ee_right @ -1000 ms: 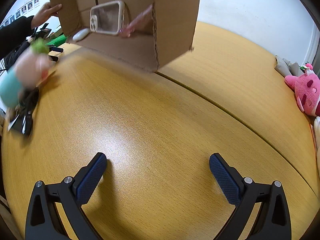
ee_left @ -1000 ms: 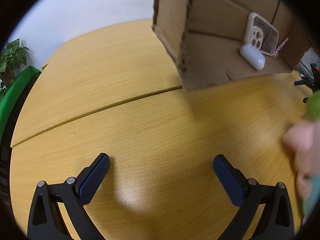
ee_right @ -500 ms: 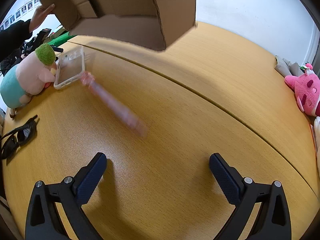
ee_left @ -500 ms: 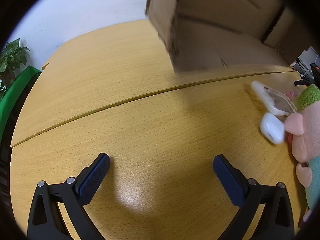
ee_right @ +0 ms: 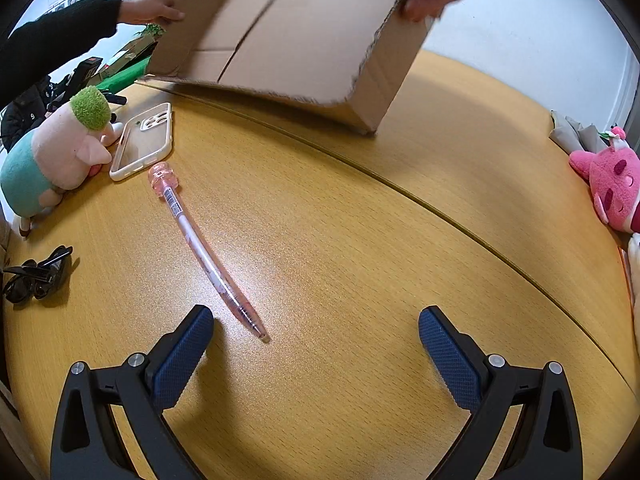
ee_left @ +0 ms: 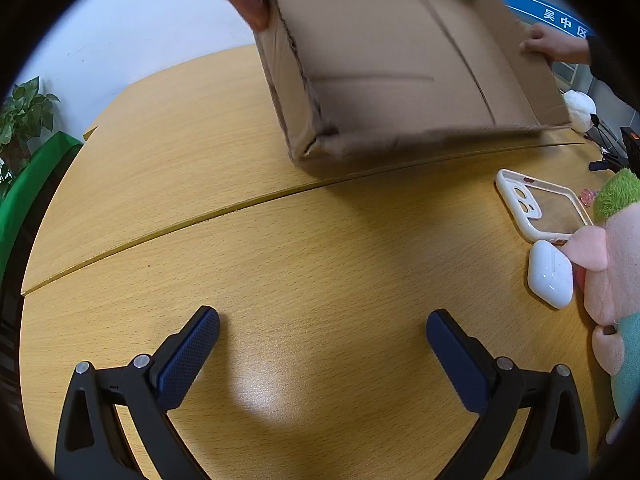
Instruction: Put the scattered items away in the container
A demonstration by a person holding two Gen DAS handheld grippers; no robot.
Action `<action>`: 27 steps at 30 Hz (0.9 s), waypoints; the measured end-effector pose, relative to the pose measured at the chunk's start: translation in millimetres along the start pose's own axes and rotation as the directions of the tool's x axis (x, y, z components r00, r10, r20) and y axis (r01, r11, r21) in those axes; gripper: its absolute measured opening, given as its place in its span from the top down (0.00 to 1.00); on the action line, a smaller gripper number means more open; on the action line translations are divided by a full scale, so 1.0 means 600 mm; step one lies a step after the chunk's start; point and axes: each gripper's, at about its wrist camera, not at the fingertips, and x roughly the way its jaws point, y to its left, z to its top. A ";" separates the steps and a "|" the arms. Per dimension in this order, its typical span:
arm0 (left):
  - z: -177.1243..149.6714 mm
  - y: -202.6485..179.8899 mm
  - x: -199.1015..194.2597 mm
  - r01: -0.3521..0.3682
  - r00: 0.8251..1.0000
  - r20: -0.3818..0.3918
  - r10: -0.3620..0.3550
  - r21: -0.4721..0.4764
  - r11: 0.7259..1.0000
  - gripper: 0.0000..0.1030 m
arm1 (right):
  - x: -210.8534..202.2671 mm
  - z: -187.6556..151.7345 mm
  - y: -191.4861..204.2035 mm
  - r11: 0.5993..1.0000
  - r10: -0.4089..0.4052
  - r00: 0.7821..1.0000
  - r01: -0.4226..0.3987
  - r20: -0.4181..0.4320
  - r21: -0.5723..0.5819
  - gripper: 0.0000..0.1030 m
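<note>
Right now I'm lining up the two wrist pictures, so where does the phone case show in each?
Left wrist: the phone case lies at the right edge, between the earbud case and the box.
Right wrist: the phone case lies upper left, beside the plush pig, just above the pen.
Shared landmark: the plush pig, touching or nearly touching the case in both.

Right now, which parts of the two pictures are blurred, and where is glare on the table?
Left wrist view: the cardboard box is smeared along its near edge, and a pale glare patch sits on the table between the fingers. Right wrist view: the box rim is blurred, the pen is sharp, with glare near its tip.
</note>
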 end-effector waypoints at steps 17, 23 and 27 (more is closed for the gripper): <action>0.000 0.001 0.000 -0.001 1.000 0.000 0.001 0.000 1.000 0.00 | 0.000 0.000 0.000 0.999 0.019 1.000 -0.019 0.001 -0.026 0.00; -0.003 0.001 -0.001 -0.001 1.000 0.000 0.001 -0.001 1.000 0.00 | 0.000 0.000 0.000 0.999 0.019 1.000 -0.019 0.001 -0.026 0.00; -0.004 0.001 -0.002 -0.002 1.000 0.001 0.002 -0.001 1.000 0.00 | 0.001 0.002 0.001 1.000 0.010 1.000 -0.010 0.001 -0.013 0.00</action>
